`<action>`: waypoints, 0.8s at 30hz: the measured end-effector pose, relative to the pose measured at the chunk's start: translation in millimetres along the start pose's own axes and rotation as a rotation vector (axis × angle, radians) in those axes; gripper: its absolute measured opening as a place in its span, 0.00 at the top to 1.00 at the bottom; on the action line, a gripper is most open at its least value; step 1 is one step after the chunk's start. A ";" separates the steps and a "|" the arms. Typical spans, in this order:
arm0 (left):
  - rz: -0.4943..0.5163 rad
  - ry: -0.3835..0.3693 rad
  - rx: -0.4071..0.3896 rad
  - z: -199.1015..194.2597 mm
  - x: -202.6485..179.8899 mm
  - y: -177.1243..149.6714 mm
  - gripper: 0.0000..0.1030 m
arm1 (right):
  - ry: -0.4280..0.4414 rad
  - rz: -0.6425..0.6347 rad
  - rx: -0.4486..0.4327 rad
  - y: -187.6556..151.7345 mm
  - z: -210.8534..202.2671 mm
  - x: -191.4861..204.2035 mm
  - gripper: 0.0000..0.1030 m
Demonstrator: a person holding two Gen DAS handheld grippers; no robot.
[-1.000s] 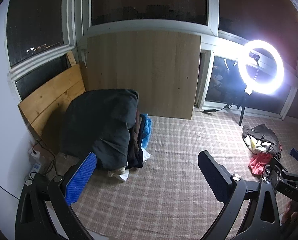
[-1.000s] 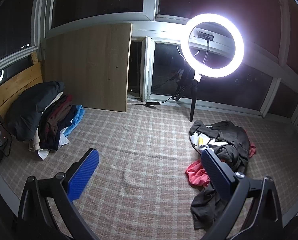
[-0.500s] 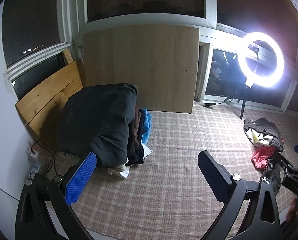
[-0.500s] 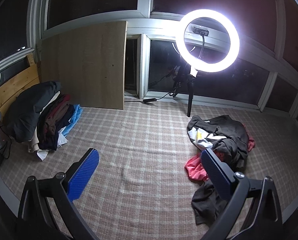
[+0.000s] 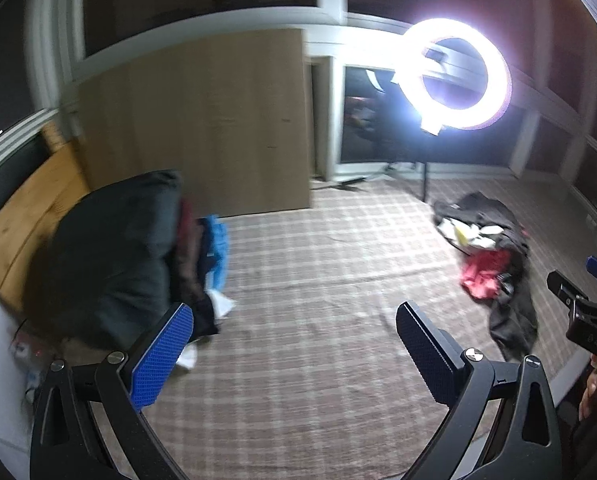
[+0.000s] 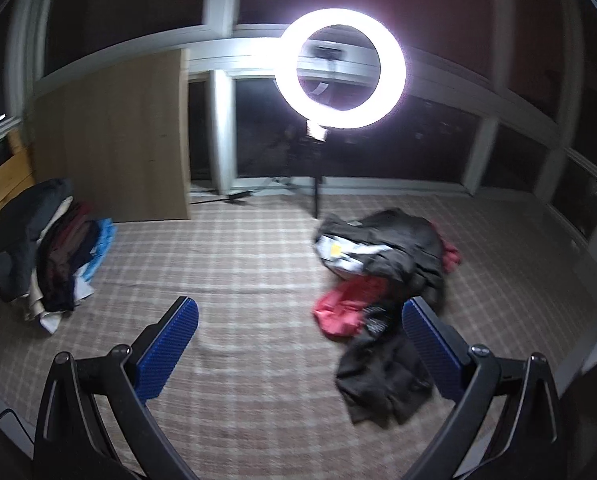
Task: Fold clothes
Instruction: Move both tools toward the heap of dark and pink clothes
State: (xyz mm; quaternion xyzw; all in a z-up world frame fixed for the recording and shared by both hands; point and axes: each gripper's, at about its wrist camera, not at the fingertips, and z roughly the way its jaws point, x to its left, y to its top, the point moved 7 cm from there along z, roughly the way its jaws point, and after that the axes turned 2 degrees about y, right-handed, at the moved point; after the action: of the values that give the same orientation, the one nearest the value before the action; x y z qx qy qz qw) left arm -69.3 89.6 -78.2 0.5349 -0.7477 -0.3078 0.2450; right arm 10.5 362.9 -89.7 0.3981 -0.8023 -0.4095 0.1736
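Both my claws spread wide, nothing in either: left claw (image 5: 294,344), right claw (image 6: 300,340), both held above the checked beige rug (image 6: 258,264). Landmark: the glowing white ring light on its stand (image 6: 340,68). Just in front of its stand lies the loose crumpled heap of dark, white and red clothes (image 6: 382,256), a dark garment trailing from it toward my right claw. Far left of the light, against the wooden boards, the leaning stack of dark, maroon and blue clothes (image 6: 54,256); frames are blurred, so whether that stack is folded I can't really tell. Judgement: to fold well, take one garment only from the heap, pinch it at two edge points, spread it flat on bare rug before creasing.
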 end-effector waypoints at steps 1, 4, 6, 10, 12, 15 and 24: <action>0.014 -0.021 0.007 3.1 -7.3 0.1 0.01 | -0.018 0.018 0.008 -2.6 -0.2 -7.7 0.00; 0.054 -0.086 0.030 12.4 -29.4 -0.5 0.01 | -0.072 0.076 0.025 -12.0 -3.3 -38.4 0.00; 0.077 -0.123 0.045 18.3 -43.1 -1.2 0.01 | -0.103 0.097 0.029 -15.8 -6.3 -55.0 0.00; 0.106 -0.180 0.076 30.0 -68.3 -1.5 0.01 | -0.165 0.139 0.037 -23.3 -12.6 -88.0 0.00; 0.117 -0.204 0.083 33.3 -80.9 -0.7 0.01 | -0.188 0.157 0.039 -25.2 -12.3 -105.5 0.00; 0.129 -0.220 0.088 38.8 -96.1 1.5 0.01 | -0.194 0.168 0.039 -23.8 -9.0 -122.5 0.00; 0.101 -0.238 0.085 59.0 -144.4 37.4 0.01 | -0.106 0.089 0.030 10.1 39.1 -172.7 0.00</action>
State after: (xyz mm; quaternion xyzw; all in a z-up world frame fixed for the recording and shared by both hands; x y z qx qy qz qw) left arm -90.2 247.5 -97.3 0.4663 -0.8098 -0.3245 0.1467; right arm 89.4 521.6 -97.0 0.3425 -0.8332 -0.4099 0.1430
